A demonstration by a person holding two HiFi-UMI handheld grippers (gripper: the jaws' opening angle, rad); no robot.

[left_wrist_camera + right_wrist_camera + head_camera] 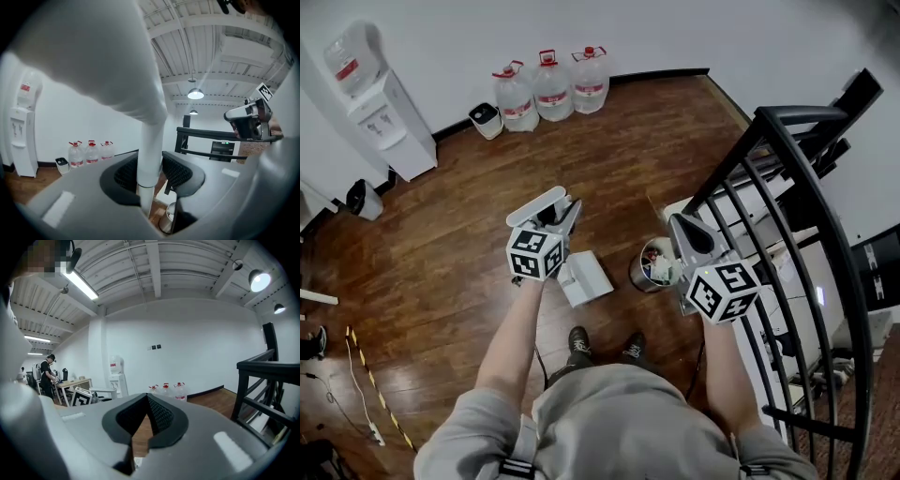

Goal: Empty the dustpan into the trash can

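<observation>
In the head view my left gripper [555, 210] is shut on the white handle of a dustpan, whose flat white pan [585, 277] hangs below it over the wood floor. The left gripper view shows that handle [151, 154] upright between the two black pads. A round metal trash can [653, 265] with rubbish inside stands just right of the pan; its rim [166, 220] shows below the jaws. My right gripper [687, 232] hovers over the can's right side. Its pads [159, 416] meet at the tips with nothing between them.
A black stair railing [787, 187] runs close along the right. At the back wall stand a water dispenser [380, 103], three water bottles [551, 86] and a small white bin [486, 119]. A black bin [364, 199] sits at the left. My shoes [578, 342] are below the pan.
</observation>
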